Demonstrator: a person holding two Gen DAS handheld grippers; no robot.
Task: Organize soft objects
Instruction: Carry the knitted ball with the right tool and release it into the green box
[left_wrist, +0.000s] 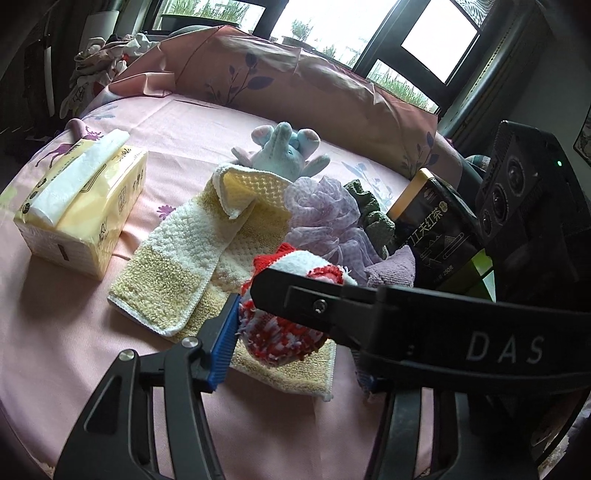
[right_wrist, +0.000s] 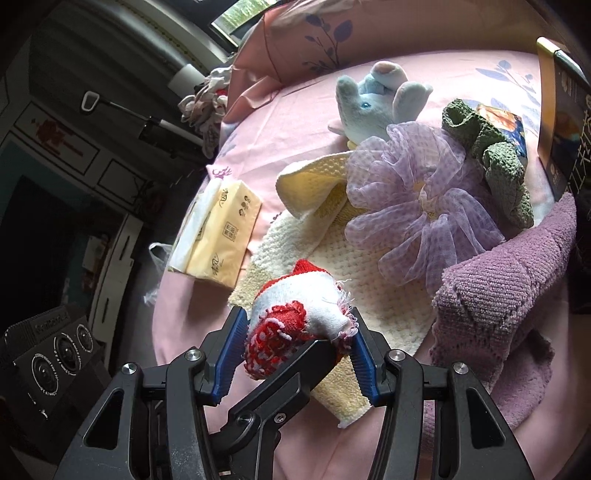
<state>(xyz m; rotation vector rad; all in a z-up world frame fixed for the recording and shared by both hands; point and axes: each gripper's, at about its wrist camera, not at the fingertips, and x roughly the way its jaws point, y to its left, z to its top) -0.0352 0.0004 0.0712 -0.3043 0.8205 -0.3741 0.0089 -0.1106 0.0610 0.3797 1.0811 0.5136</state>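
We see both the left gripper (left_wrist: 266, 325) and the right gripper (right_wrist: 295, 343) grasping the red and white sock (right_wrist: 299, 314) at the bottom middle, above the yellow towel (left_wrist: 177, 266).

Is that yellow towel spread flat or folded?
Partly folded: the towel lies along the bed, its far end turned back over itself.

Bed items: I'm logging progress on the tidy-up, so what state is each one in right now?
Red and white knit piece: clamped by both grippers.
Right gripper: shut on it.
Left gripper: shut on it.
Yellow towel: unfolded, one corner flipped over.
Tissue pack: open, tissue sticking out.
Plush elephant: lying down.
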